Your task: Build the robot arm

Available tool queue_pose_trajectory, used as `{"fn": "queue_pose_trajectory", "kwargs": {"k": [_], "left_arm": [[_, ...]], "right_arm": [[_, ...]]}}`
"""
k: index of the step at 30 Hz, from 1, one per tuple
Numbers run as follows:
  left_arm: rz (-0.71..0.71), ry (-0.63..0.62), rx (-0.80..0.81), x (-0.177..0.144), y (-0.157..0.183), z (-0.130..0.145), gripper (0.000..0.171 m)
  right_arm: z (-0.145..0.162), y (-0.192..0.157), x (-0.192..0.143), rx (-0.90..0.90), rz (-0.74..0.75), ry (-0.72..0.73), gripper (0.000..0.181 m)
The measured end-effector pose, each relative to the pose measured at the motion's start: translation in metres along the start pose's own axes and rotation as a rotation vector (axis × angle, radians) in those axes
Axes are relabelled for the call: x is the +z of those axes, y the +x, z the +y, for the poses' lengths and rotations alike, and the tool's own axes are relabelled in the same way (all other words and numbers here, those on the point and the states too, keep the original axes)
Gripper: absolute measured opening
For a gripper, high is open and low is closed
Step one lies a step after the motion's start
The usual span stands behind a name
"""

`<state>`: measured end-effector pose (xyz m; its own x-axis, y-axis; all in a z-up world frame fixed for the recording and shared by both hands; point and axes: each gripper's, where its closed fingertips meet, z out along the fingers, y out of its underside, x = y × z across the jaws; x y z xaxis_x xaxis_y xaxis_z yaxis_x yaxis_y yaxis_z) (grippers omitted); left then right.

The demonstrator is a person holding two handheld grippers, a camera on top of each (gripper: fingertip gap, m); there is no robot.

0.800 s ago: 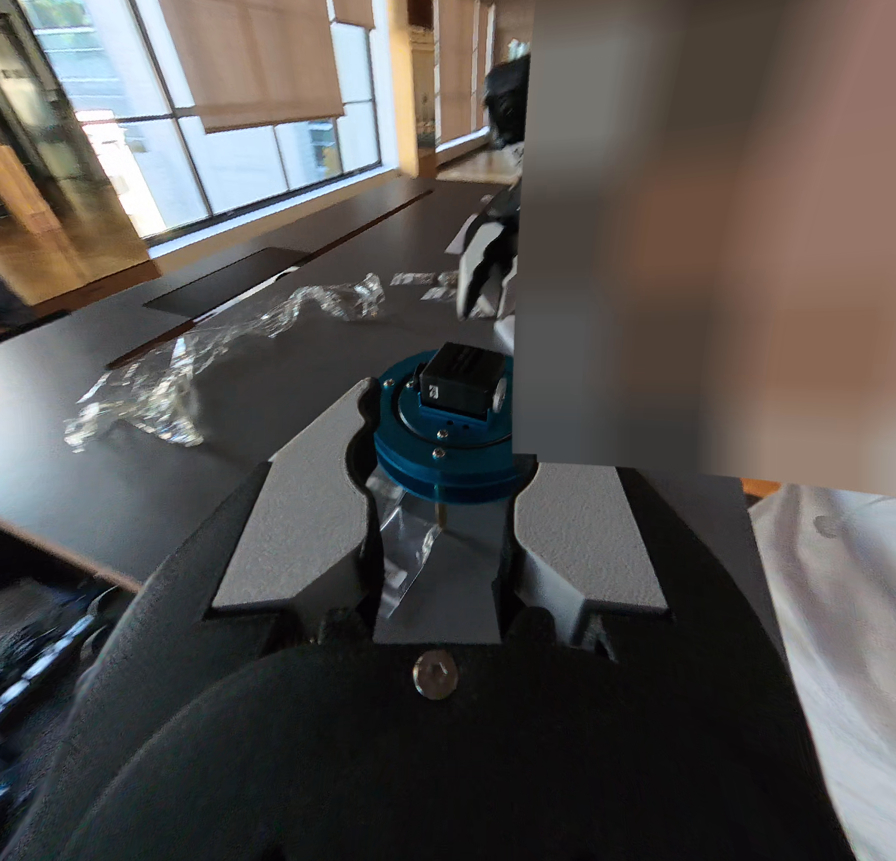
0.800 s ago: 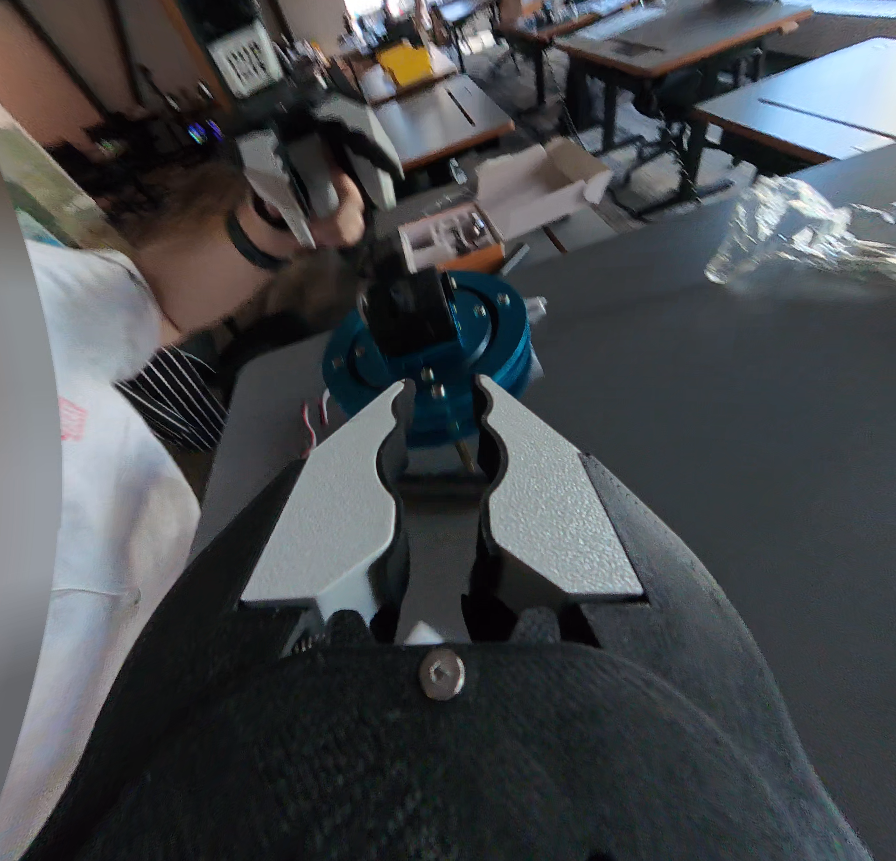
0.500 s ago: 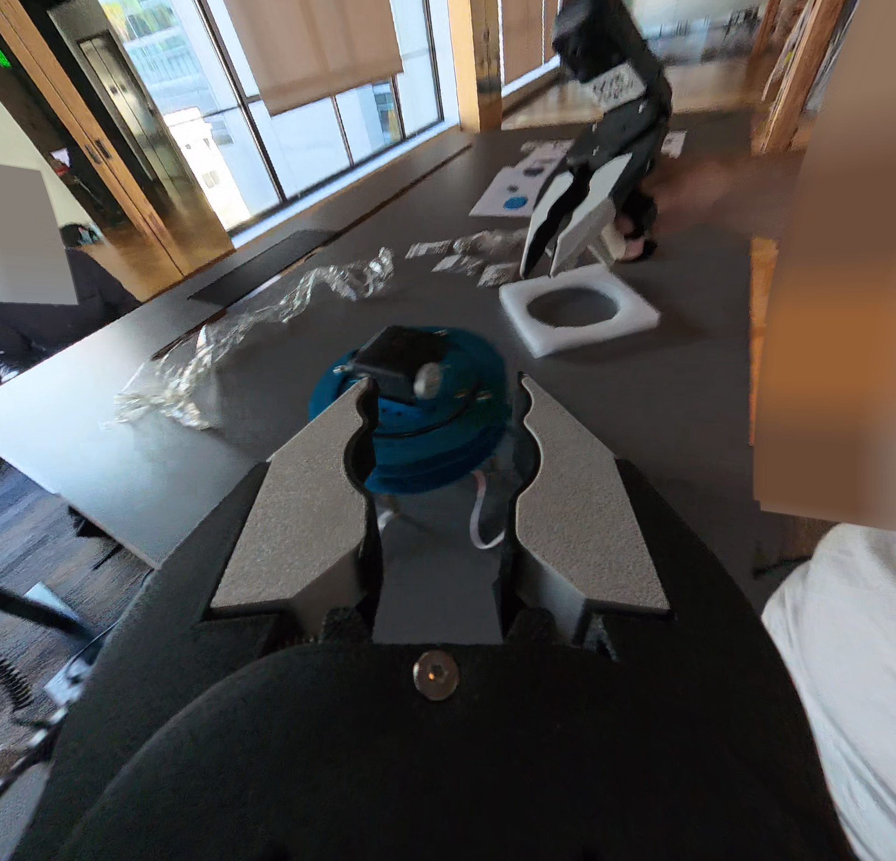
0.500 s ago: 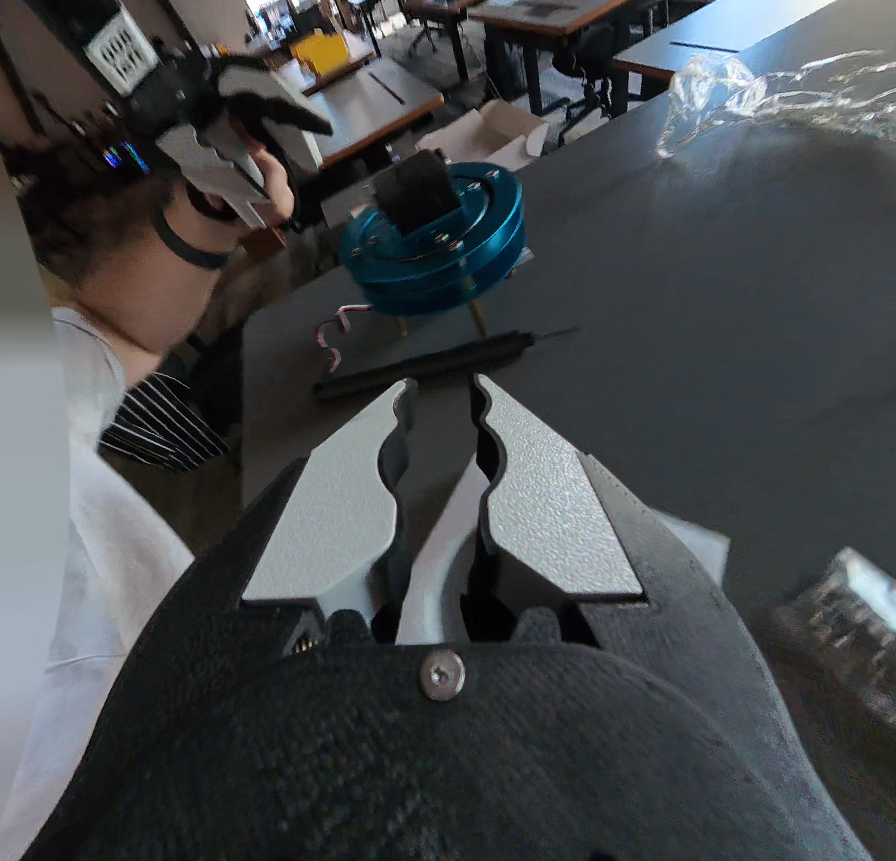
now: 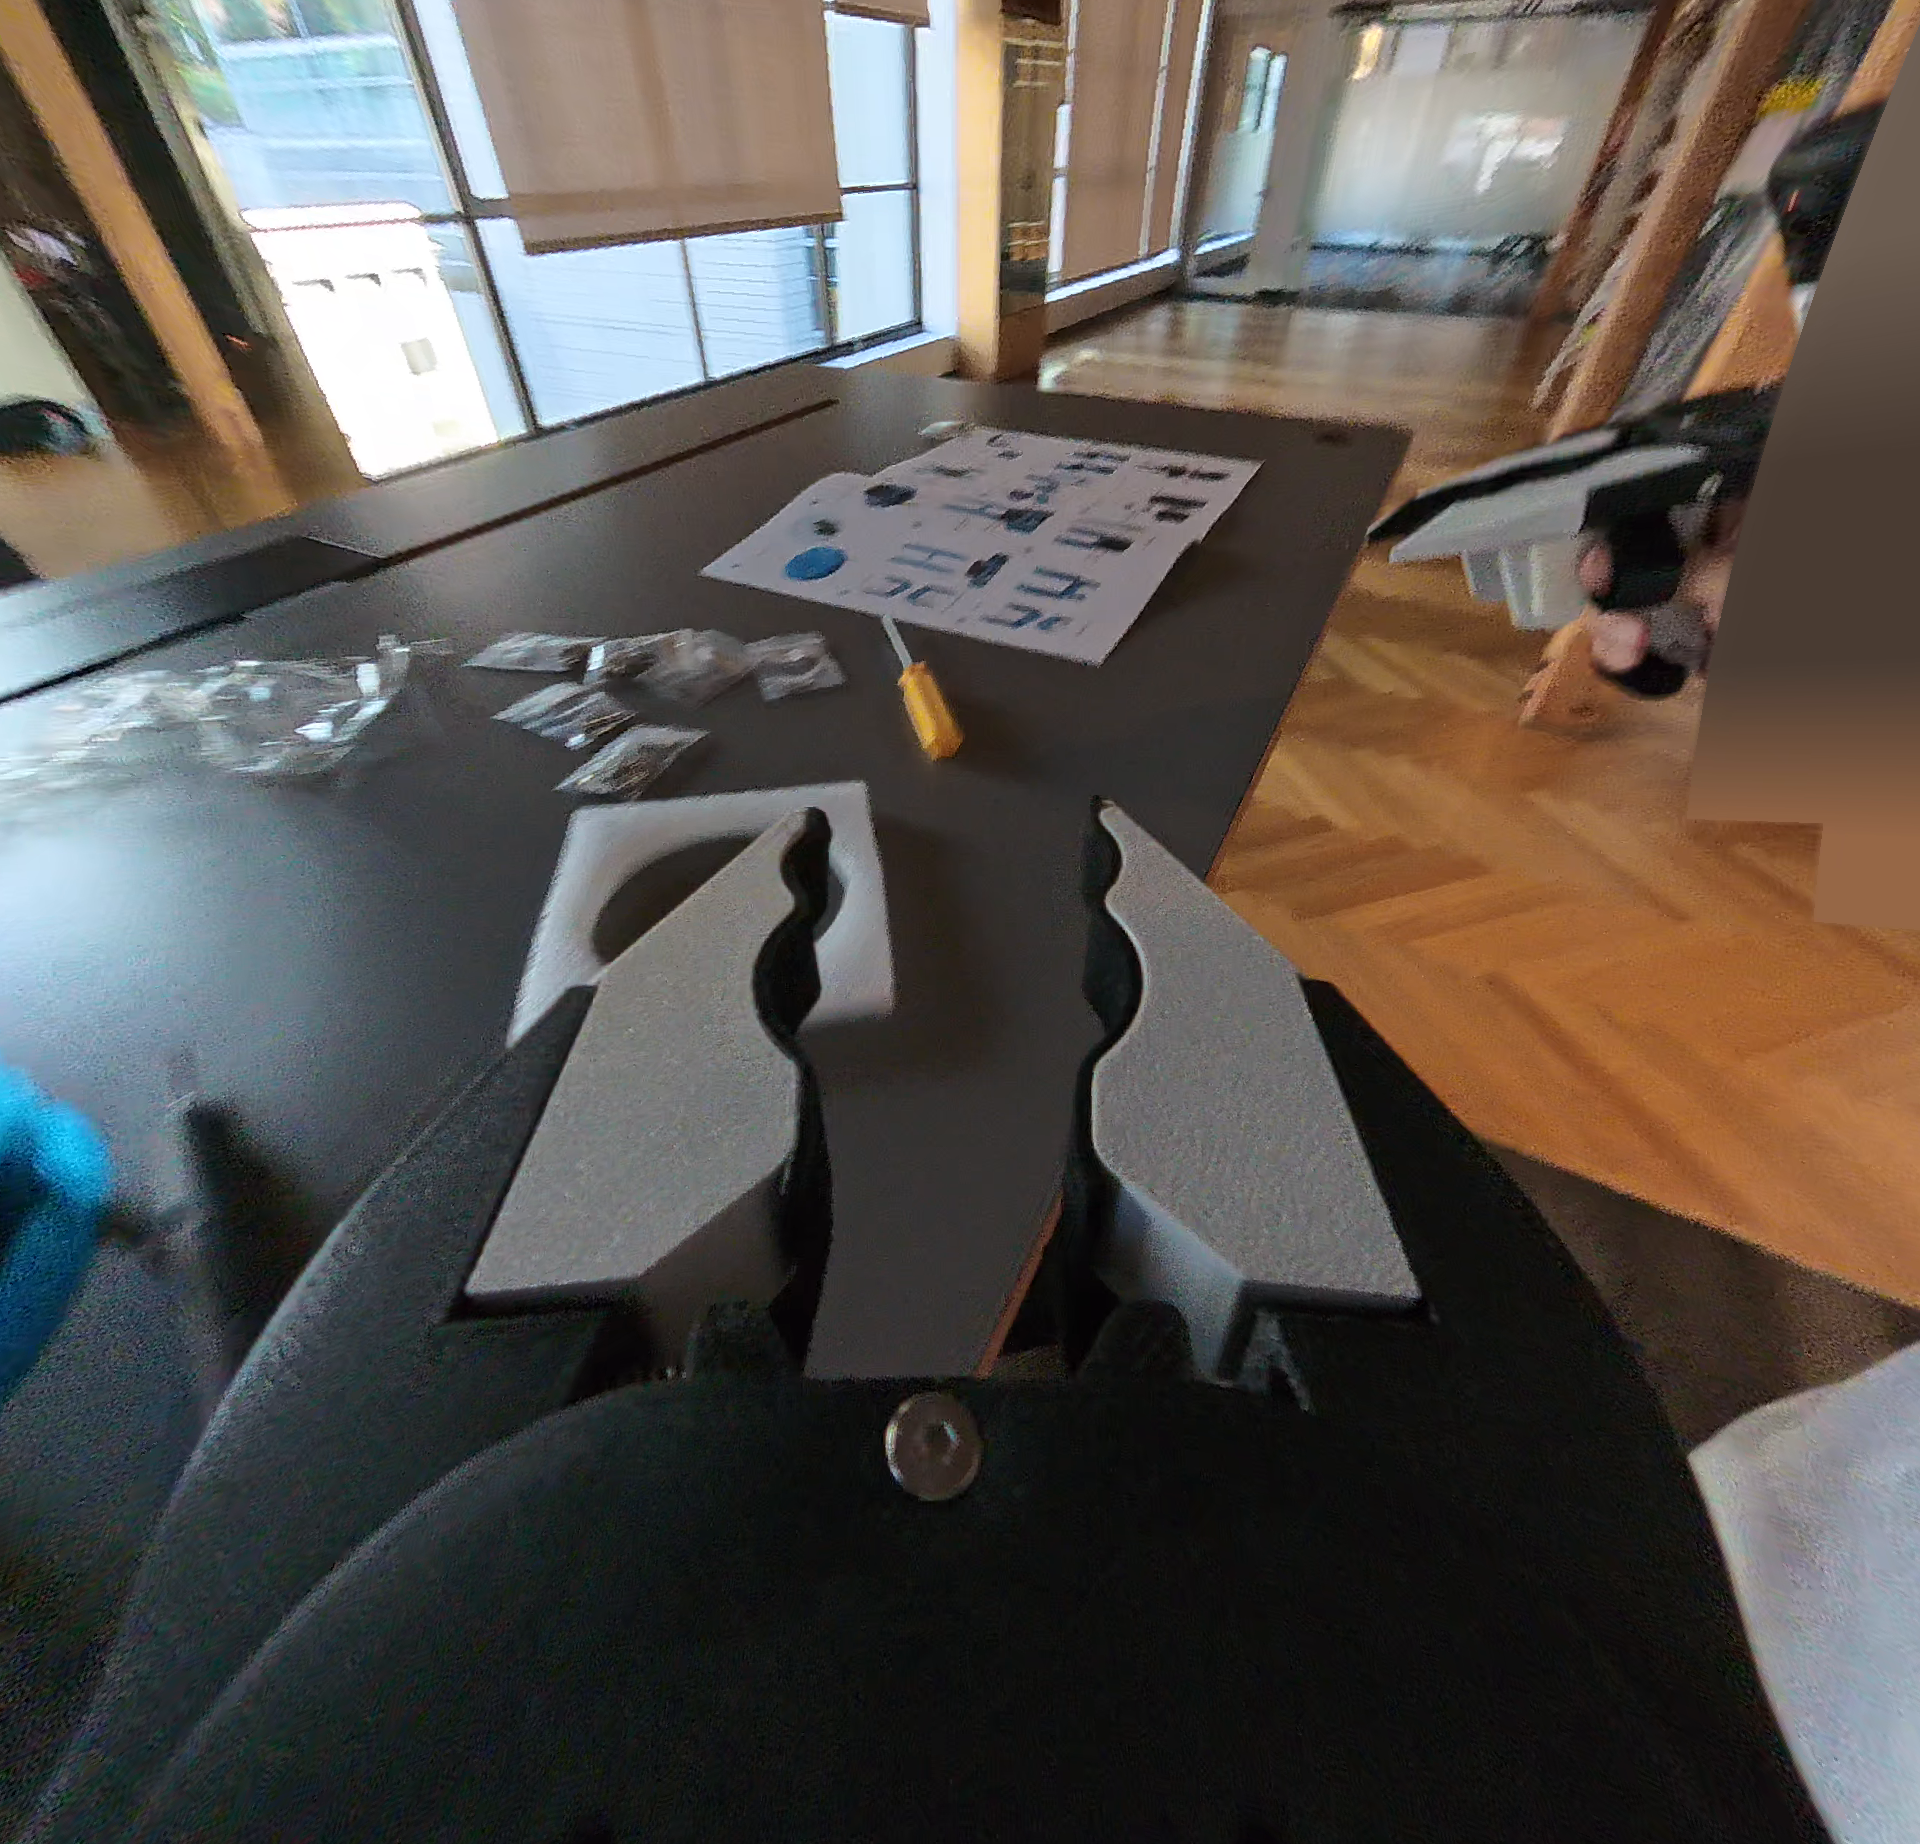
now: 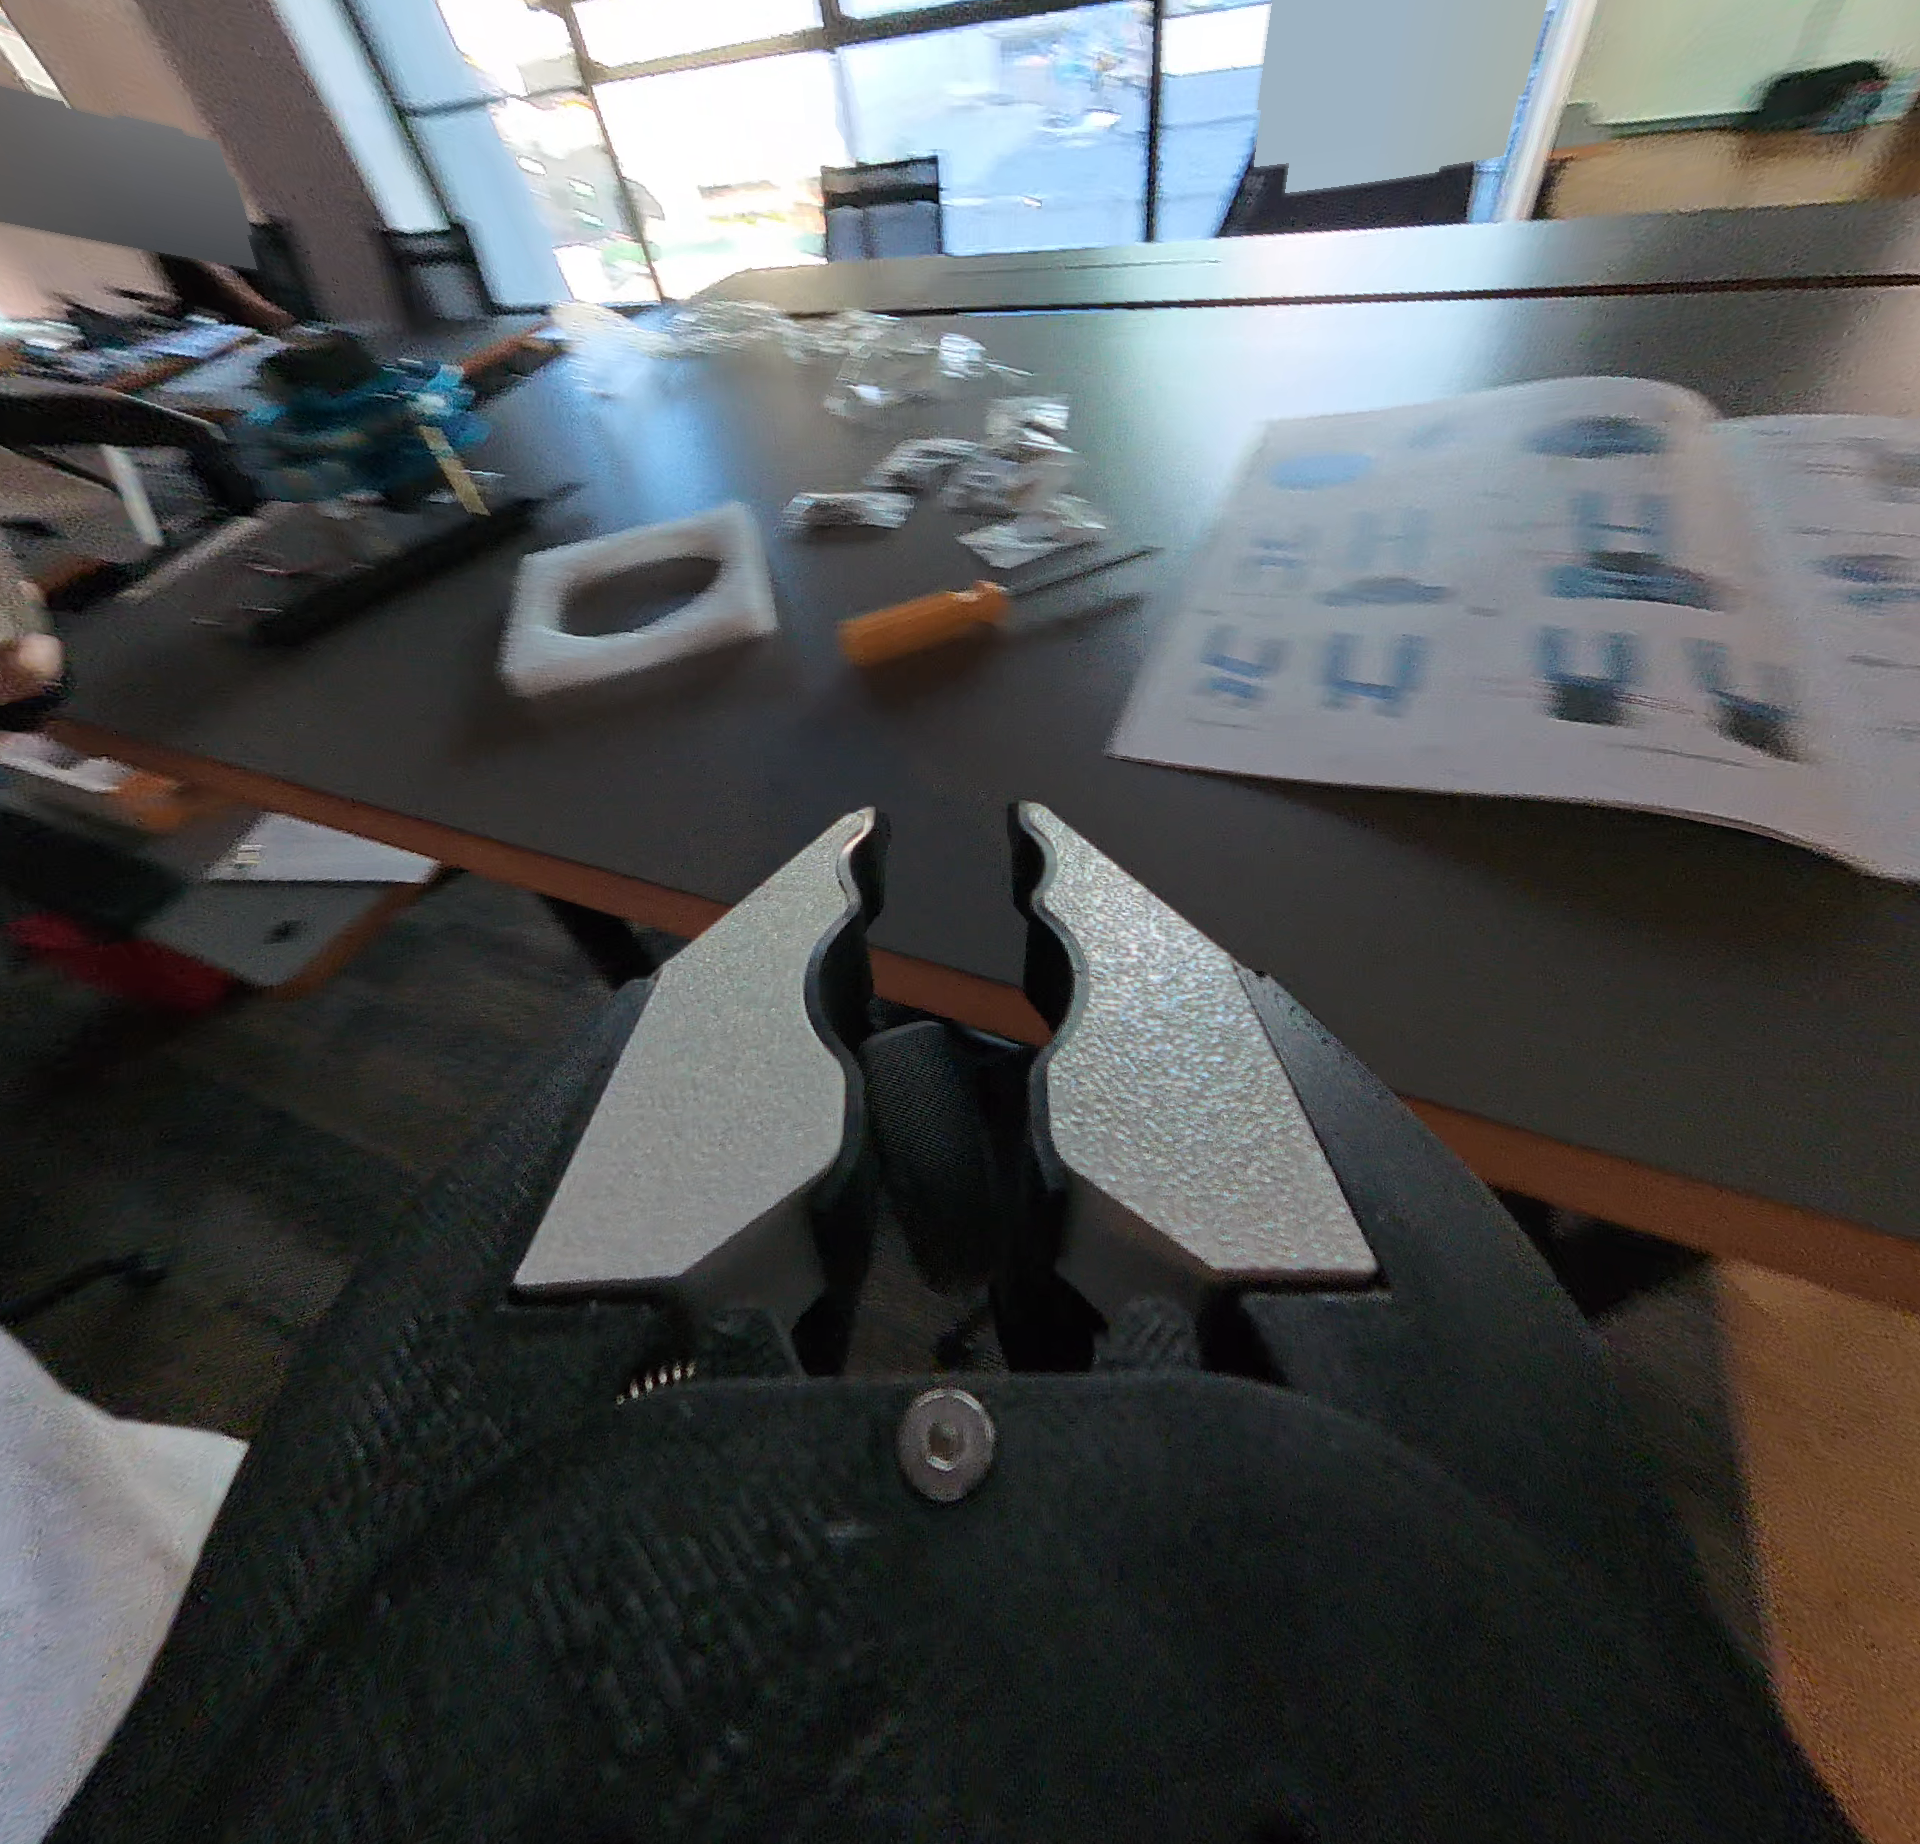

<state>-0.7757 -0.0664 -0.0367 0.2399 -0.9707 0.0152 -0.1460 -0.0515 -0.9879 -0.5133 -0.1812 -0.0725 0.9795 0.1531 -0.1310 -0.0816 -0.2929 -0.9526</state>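
My left gripper [image 5: 956, 828] is open and empty, held low over the dark table [image 5: 987, 963]. Its left finger overlaps a white foam square with a round hole [image 5: 717, 901]. A blurred blue part [image 5: 42, 1202] shows at the left edge. My right gripper [image 6: 945, 828] is open by a narrow gap and empty, hanging just off the table's near edge [image 6: 727, 911]. It also shows far right in the left wrist view [image 5: 1538, 516]. The blue round base with a black block on top [image 6: 353, 433] stands far left, apart from both grippers. A black tool [image 6: 405, 568] lies next to it.
A yellow-handled screwdriver [image 6: 925, 620] lies between the foam square [image 6: 639, 599] and a printed sheet [image 6: 1507, 589]. Several small plastic bags [image 6: 966, 485] and crumpled clear wrap [image 6: 790, 340] lie farther back. Wooden floor [image 5: 1507, 963] lies past the table's right edge. My right tips are about 30 centimeters from the foam square [image 6: 639, 599], my left tips only 15 centimeters.
Both grippers have drawn away from the blue base. The left one swung right, over the foam square. The right one pulled back off the table's edge.
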Motion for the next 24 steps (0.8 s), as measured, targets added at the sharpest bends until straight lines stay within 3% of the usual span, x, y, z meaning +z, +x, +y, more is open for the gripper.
{"fn": "queue_pose_trajectory", "kwargs": {"k": [6,9,15,20,24], "left_arm": [[-0.076,-0.028,-0.118,0.067,-0.032,0.006,0.041],[-0.111,-0.078,-0.142,0.095,-0.038,0.009,0.042],[-0.184,-0.153,-0.091,0.154,-0.028,-0.002,0.042],[-0.432,-0.194,-0.072,0.195,-0.013,-0.004,0.037],[-0.553,-0.229,-0.196,0.21,0.005,0.013,0.031]], "right_arm": [[0.015,0.136,-0.039,0.037,0.453,-0.105,0.03],[0.018,0.189,-0.058,0.047,0.57,-0.136,0.032],[0.009,0.276,-0.061,0.054,0.435,-0.116,0.032],[-0.011,0.354,-0.047,-0.067,0.203,-0.192,0.03],[-0.031,0.374,-0.03,-0.167,-0.058,-0.197,0.03]]}}
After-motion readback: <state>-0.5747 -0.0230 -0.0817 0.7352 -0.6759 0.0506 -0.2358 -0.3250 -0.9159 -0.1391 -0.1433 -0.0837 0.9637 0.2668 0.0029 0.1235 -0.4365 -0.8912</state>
